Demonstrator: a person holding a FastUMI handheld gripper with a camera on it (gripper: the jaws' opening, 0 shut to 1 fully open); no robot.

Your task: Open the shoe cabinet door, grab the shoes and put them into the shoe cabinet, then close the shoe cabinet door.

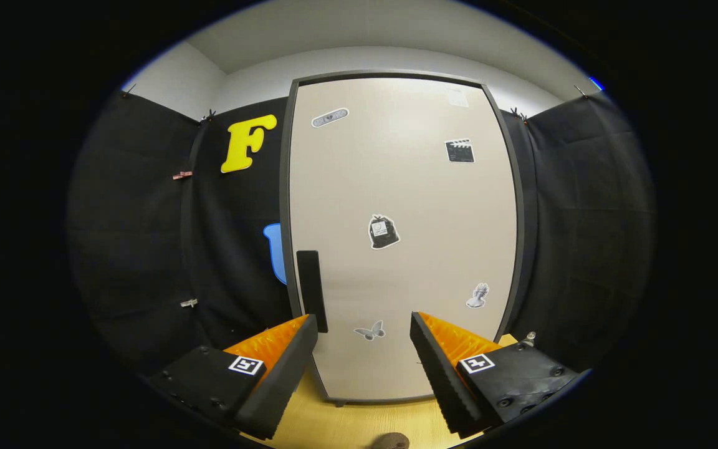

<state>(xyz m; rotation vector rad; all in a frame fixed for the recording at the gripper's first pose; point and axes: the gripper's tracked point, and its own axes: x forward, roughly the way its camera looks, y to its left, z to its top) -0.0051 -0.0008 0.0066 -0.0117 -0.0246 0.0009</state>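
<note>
The shoe cabinet (396, 206) stands upright straight ahead, a tall beige door in a dark grey frame, shut, with several small stickers on it. A dark vertical handle (311, 290) sits on the door's left edge, just beyond my left fingertip. My gripper (364, 324) is open, its fingers spread wide with nothing between them, pointing at the lower part of the door. A small brownish bit of a shoe (390, 441) peeks in below, between the fingers.
The cabinet rests on a light wooden table (359, 424). Black cloth walls (147, 237) close in on both sides and behind. A small metal fitting (528, 338) sits by the cabinet's lower right corner.
</note>
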